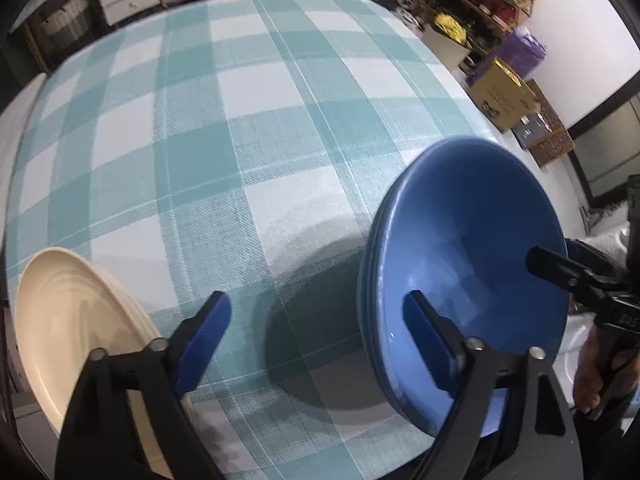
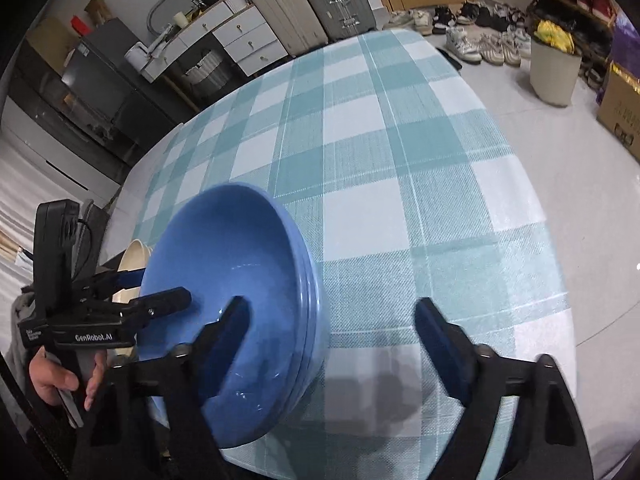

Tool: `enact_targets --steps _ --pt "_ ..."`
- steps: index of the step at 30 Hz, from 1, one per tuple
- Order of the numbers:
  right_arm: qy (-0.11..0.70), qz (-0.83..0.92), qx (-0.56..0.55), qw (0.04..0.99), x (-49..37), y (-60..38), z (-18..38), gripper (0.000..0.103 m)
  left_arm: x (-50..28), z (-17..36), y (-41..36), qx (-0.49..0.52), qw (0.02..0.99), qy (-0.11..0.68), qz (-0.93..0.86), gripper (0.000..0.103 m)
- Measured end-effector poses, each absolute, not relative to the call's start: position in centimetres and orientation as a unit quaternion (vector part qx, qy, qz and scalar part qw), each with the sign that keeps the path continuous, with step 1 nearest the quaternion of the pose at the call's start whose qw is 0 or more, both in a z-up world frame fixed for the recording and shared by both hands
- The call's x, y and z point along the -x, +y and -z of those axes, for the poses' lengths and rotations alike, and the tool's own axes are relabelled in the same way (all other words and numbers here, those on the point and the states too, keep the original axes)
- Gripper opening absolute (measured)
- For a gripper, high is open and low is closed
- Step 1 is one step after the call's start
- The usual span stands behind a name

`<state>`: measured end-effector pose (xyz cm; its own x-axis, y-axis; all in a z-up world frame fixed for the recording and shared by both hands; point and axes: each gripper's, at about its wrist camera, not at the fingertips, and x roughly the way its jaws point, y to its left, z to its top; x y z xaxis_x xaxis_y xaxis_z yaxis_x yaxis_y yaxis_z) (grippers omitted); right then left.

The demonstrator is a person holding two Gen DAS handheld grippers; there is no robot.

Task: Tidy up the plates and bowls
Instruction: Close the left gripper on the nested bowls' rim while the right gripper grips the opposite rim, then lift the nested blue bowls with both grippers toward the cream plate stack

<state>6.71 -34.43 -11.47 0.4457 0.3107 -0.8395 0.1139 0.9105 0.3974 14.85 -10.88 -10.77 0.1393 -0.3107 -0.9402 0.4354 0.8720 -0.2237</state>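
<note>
Blue bowl stack [image 1: 472,264] | sitting between both tongs | left tongs [image 1: 316,332] and right tongs [image 2: 332,328] each straddling a rim, spread, pinching nothing | cream plate [image 1: 72,320] lying left of stack.

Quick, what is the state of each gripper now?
Left gripper: open, one finger over the stacked blue ceramic bowls, holding nothing.
Right gripper: open, one finger over the same bowls, holding nothing.

I count three blue bowls [image 1: 472,248] nested in one stack at my four o'clock, one cream plate [image 1: 76,320] at eight o'clock, and two suitcases [image 2: 308,0] at twelve.
</note>
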Motion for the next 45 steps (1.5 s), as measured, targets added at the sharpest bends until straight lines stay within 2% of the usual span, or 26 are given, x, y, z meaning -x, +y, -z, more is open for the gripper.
enact_targets --steps 1,2,6,8,10,11,16,18,20,33,45 --pt "0.526 -0.059 -0.205 0.823 -6.7 -34.4 11.7 0.081 -14.9 11.1 -11.0 -0.050 0.740 0.619 0.259 0.072" --pt "0.530 -0.060 -0.206 0.820 -6.7 -34.3 12.0 0.077 -15.1 11.5 -11.2 -0.053 0.727 0.631 0.264 0.058" --pt "0.542 -0.067 -0.203 0.812 -6.8 -33.7 12.7 0.066 -15.5 12.1 -11.1 -0.039 0.701 0.656 0.276 0.053" --pt "0.542 -0.072 -0.205 0.812 -6.8 -33.5 12.9 0.065 -15.5 11.8 -11.4 -0.040 0.695 0.658 0.287 0.042" --pt "0.545 -0.072 -0.214 0.807 -6.8 -33.5 13.3 0.058 -15.4 11.5 -11.9 -0.049 0.693 0.656 0.294 0.035" --pt "0.551 -0.074 -0.219 0.802 -6.9 -33.5 13.7 0.049 -15.3 11.4 -12.1 -0.053 0.690 0.658 0.297 0.031" --pt "0.552 -0.088 -0.245 0.792 -6.9 -33.5 14.0 0.036 -15.4 11.2 -12.4 -0.051 0.676 0.668 0.307 0.021" --pt "0.554 -0.091 -0.243 0.791 -7.0 -33.1 13.7 0.027 -15.5 11.0 -12.4 -0.049 0.669 0.674 0.310 0.020" --pt "0.557 -0.083 -0.232 0.793 -7.2 -32.7 13.6 0.025 -15.7 11.1 -12.3 -0.043 0.660 0.682 0.312 0.018" --pt "0.582 -0.056 -0.223 0.780 -8.2 -32.3 13.5 0.018 -15.9 10.6 -12.3 -0.039 0.647 0.696 0.309 0.017" --pt "0.611 -0.059 -0.221 0.757 -9.1 -32.6 13.5 0.017 -15.6 10.9 -11.6 -0.023 0.637 0.706 0.310 0.017"
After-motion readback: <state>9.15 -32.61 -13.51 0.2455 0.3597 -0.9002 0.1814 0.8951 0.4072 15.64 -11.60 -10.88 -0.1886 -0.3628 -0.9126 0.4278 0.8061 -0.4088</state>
